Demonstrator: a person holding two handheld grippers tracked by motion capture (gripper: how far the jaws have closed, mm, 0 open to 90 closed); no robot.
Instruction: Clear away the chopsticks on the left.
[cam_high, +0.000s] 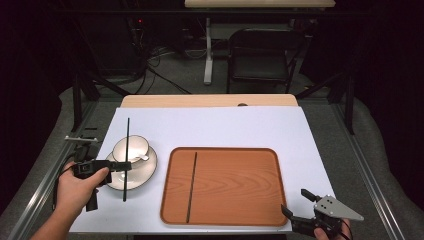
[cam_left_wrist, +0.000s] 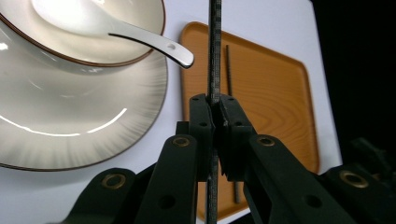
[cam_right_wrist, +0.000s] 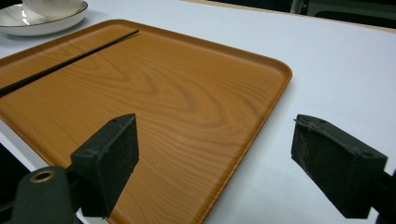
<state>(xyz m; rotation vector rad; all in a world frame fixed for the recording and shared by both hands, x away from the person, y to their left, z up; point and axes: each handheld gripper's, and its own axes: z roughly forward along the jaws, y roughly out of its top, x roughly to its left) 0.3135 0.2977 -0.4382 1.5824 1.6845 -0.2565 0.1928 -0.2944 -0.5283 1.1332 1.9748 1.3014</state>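
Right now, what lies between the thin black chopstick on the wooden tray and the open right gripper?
Only bare wood-grain tray lies between the chopstick and the right gripper, as the high view shows.

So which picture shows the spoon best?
The left gripper view: the spoon is close and sharp, its handle sticking out over the rim of the cup. In the high view the spoon is a tiny pale sliver on the cup. In the right gripper view I can't make it out.

Tongs (cam_left_wrist: 215, 109) clamped on black chopstick (cam_left_wrist: 214, 51), bowl (cam_left_wrist: 70, 32), spoon (cam_left_wrist: 140, 39), wooden tray (cam_left_wrist: 275, 98)
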